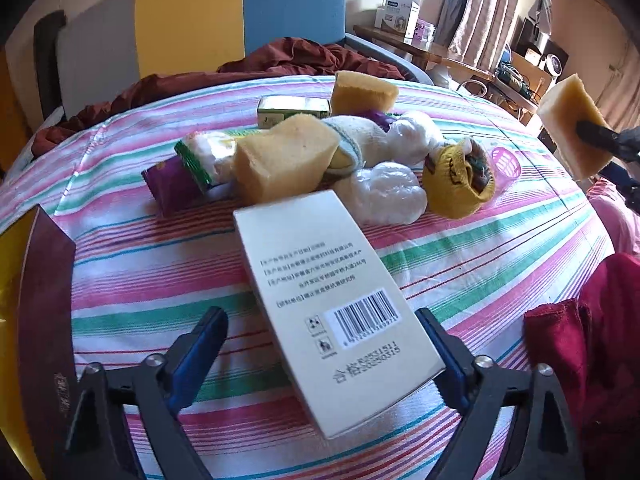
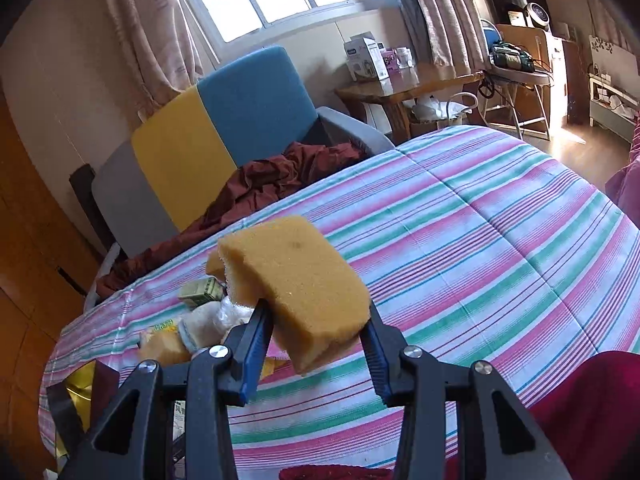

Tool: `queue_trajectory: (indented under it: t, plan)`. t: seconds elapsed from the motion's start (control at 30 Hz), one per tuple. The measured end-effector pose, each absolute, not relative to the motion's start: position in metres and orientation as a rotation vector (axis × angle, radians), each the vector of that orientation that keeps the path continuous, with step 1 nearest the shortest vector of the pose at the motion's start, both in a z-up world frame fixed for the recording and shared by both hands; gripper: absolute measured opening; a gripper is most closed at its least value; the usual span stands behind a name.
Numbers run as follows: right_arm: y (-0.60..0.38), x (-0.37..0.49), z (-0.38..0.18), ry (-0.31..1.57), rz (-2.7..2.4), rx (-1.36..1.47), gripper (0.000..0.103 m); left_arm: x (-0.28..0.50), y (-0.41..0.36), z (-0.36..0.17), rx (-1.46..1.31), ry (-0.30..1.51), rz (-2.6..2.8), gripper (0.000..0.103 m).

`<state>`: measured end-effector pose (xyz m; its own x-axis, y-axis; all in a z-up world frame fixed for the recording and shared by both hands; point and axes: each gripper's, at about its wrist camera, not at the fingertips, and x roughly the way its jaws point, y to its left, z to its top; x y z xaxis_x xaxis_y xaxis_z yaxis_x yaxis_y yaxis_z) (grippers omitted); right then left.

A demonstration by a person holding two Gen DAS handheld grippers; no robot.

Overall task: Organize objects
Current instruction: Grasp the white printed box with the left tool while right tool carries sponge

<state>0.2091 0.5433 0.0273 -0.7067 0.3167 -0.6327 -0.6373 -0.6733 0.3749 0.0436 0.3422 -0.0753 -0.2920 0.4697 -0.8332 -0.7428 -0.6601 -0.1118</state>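
The left hand-held gripper (image 1: 322, 334) has its blue-padded jaws spread wide around a flat white cardboard box with a printed barcode (image 1: 336, 304). The right jaw appears to touch the box's edge, while the left jaw stands clear of it, so whether the box is truly pinched cannot be told from this angle. The box slants over the pink, green and white striped bed cover (image 1: 480, 248).

The right hand-held gripper (image 2: 316, 328) is clamped on a thick yellow rectangular sponge (image 2: 300, 280), lifted above the bed cover (image 2: 480, 240); the left wrist view shows the same sponge (image 1: 568, 124) at the far right.

Beyond the box lies a cluster on the bed: a second yellow sponge block (image 1: 280, 160), a third sponge (image 1: 364, 90) further back, a small green carton (image 1: 294, 110), a purple packet (image 1: 172, 188), crumpled clear plastic wrap (image 1: 384, 192), a rolled yellow sock (image 1: 460, 180) and a little pink plastic basket (image 1: 506, 162).
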Motion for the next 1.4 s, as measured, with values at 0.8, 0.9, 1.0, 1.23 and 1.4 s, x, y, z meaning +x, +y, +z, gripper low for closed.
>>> queue_trajectory:
  t: [0.8,0.9,1.0,1.23,1.4]
  plan:
    - [0.496,0.153,-0.001,0.754,2.557,-1.010,0.044,0.050,0.261,-0.036,-1.080,0.202,2.016,0.050]
    - [0.485,0.146,-0.007,0.750,2.578,-1.067,0.044,0.052,0.244,-0.023,-1.058,0.184,2.019,0.050]
    - [0.472,0.139,-0.013,0.755,2.609,-1.125,0.044,0.050,0.225,-0.010,-1.026,0.189,2.051,0.050]
    - [0.441,0.125,-0.018,0.707,2.691,-1.197,0.044,0.019,0.169,-0.003,-1.061,0.167,2.157,0.050]
    - [0.405,0.116,-0.012,0.592,2.798,-1.226,0.044,-0.011,0.126,-0.016,-1.154,0.139,2.235,0.050]
